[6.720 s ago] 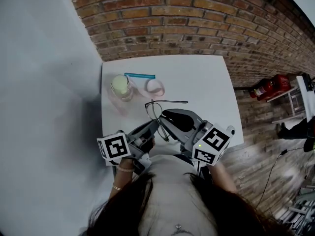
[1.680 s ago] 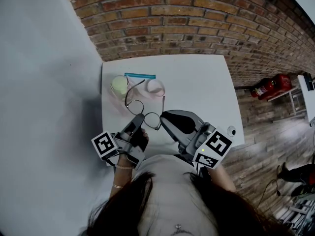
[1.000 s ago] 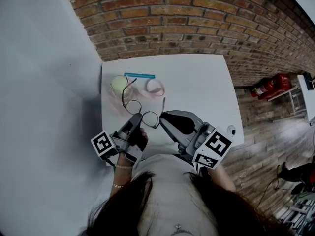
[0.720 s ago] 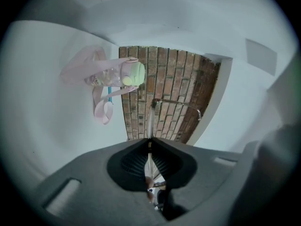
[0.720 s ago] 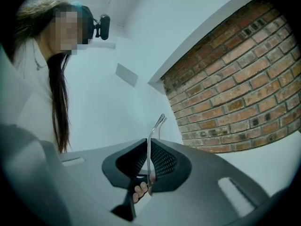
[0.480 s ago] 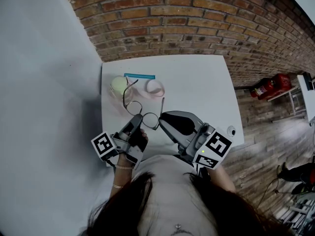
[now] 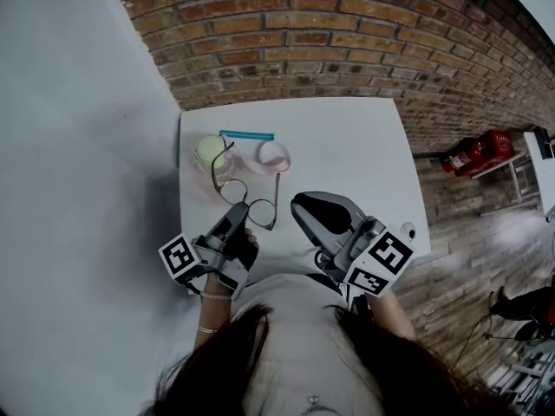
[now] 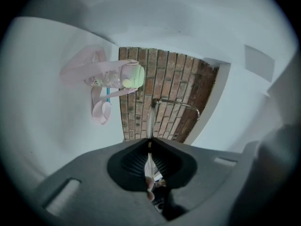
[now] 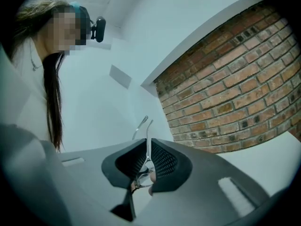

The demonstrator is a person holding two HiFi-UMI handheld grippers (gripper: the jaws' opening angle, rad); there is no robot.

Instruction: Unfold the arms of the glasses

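**Glasses in a one-gripper pinch, both arms swung out**

Over the near-left of the table (image 7: 364, 146), the left gripper (image 7: 238, 210) is clamped tight on the near rim of the glasses (image 7: 261, 214), near the bottle (image 7: 213, 155), with both arms pointing far. The right gripper (image 7: 297, 204) sits just right of them, its jaws a bare slit apart and gripping nothing. Likely risks: one thin pinch could let the frame pivot or slip out, and squeezing harder could bend the wire rim. A swing left could knock the left arm tip into the bottle. A nudge from the right gripper could fold the right arm back.
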